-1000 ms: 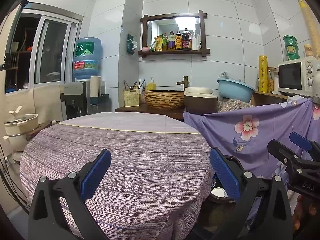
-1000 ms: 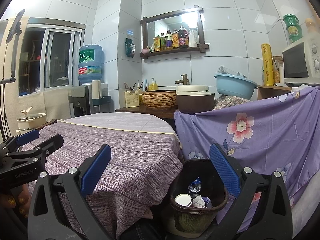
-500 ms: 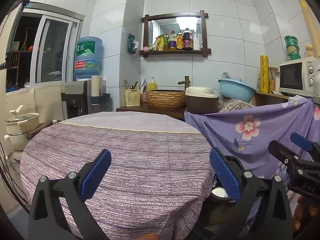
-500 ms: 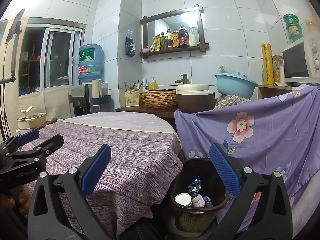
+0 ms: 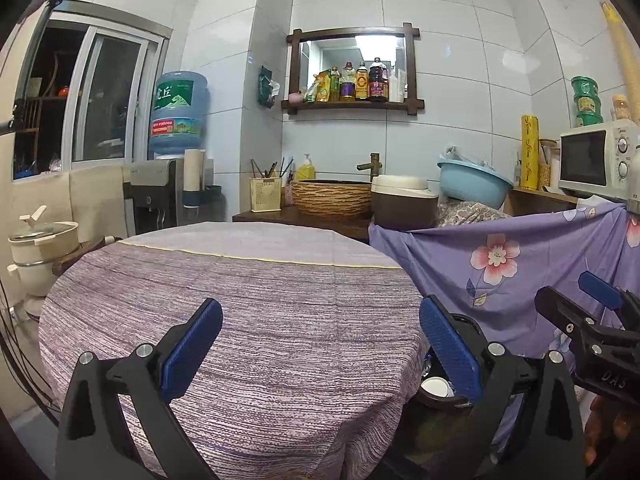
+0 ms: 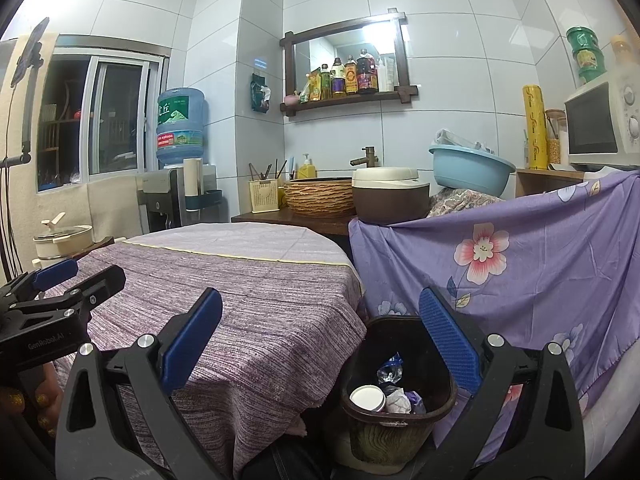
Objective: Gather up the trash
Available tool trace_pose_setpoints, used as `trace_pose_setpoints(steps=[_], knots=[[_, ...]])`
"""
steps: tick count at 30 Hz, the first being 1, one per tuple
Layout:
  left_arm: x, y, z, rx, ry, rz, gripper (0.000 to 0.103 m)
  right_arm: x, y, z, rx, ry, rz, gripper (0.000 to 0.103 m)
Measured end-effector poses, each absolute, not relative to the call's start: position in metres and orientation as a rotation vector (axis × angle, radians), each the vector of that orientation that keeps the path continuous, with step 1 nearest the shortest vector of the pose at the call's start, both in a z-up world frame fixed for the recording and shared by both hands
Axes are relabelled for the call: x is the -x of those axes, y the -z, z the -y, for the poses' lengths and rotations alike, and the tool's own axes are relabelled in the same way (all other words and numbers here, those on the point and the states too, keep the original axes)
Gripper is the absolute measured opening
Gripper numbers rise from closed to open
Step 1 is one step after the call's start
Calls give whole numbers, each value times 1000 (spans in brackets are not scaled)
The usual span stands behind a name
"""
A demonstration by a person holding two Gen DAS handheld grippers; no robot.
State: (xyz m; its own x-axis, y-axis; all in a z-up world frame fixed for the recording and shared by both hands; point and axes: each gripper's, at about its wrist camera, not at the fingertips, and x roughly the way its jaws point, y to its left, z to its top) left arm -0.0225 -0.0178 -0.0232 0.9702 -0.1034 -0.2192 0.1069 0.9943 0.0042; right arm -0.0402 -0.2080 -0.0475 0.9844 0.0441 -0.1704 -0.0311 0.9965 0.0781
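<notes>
A dark brown trash bin [image 6: 400,412] stands on the floor to the right of the round table [image 6: 248,280] with a purple striped cloth. It holds a white cup [image 6: 367,397], crumpled paper and a plastic wrapper. My right gripper [image 6: 320,344] is open and empty above the table's edge and the bin. My left gripper [image 5: 320,344] is open and empty over the table [image 5: 248,304]; the bin's rim [image 5: 466,320] shows behind its right finger. The right gripper also shows in the left wrist view [image 5: 592,320]; the left gripper shows in the right wrist view [image 6: 60,288].
A purple floral cloth [image 6: 520,264] hangs right of the bin. Behind the table is a counter with a woven basin [image 6: 320,196], a rice cooker [image 6: 390,194] and a blue tub [image 6: 470,168]. A water dispenser [image 6: 178,152] and a pot [image 6: 62,240] stand at the left.
</notes>
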Motion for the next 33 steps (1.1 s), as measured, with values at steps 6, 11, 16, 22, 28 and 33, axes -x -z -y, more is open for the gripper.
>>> trace_pose_setpoints(steps=[6, 11, 16, 22, 28, 33], knots=[[22, 23, 20, -12, 121, -226, 98, 40, 48, 208, -76, -38, -174, 97], [23, 23, 20, -3, 124, -226, 98, 40, 49, 208, -77, -39, -175, 97], [22, 23, 23, -3, 117, -236, 98, 40, 49, 208, -77, -38, -175, 97], [22, 23, 24, -6, 111, -234, 98, 40, 49, 208, -78, -38, -176, 97], [22, 23, 24, -7, 110, -234, 98, 41, 49, 207, -78, -38, -177, 97], [22, 23, 24, -7, 108, -234, 98, 41, 51, 206, -77, -38, -177, 97]])
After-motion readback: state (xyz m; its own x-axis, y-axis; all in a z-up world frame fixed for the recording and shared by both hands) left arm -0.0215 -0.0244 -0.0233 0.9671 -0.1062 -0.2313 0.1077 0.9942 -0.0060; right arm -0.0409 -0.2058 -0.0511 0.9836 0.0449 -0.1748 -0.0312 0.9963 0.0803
